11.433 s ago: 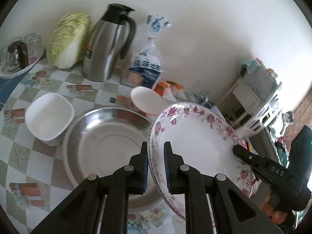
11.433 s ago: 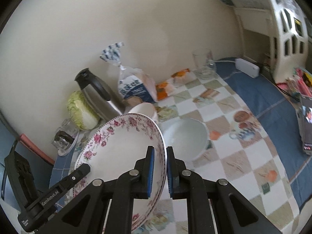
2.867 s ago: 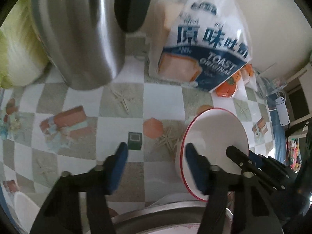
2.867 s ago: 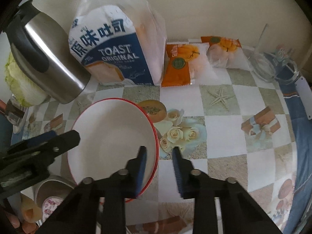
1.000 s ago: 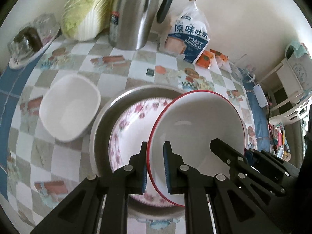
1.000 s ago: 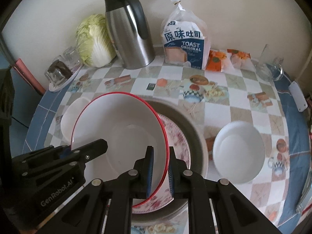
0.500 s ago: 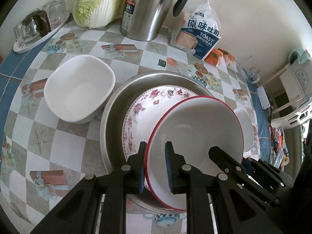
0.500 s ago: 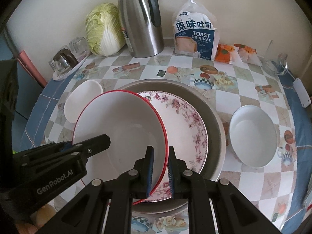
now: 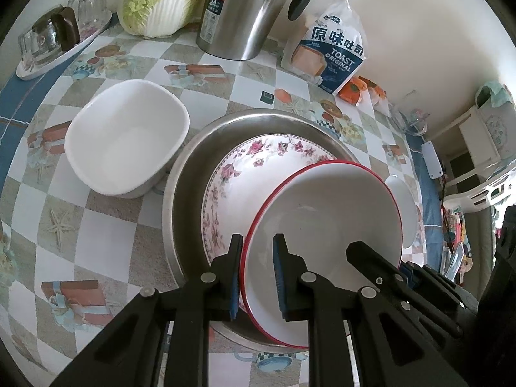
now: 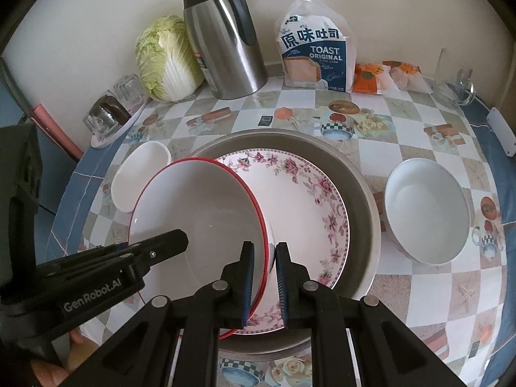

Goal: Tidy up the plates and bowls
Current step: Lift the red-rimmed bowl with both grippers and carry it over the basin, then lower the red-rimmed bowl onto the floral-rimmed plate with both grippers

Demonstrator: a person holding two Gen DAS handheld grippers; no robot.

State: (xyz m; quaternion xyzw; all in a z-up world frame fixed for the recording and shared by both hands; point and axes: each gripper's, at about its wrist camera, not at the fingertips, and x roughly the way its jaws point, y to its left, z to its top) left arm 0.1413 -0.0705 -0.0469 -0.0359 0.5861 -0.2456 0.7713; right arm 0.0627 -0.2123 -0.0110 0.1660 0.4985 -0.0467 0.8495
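Gripping red-rimmed bowl (image 10: 200, 213) rim: right gripper (image 10: 265, 277) clamped, left gripper (image 9: 256, 277) slightly wider; bowl tilted over floral plate (image 10: 306, 203).

Red-rimmed bowl (image 10: 200, 213): white, tilted, over the floral plate.
Floral plate (image 10: 303, 206): white with pink flowers, lying flat inside the steel basin.
Steel basin (image 10: 361, 213): wide, round, on the surface.
Square white bowl (image 9: 125, 142): upright, left of the basin.
Round white bowl (image 10: 425, 213): upright, right of the basin.

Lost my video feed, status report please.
Left gripper and right gripper both clamp red-rimmed bowl rim. Bowl tilted over floral plate in steel basin. Nothing in the way.
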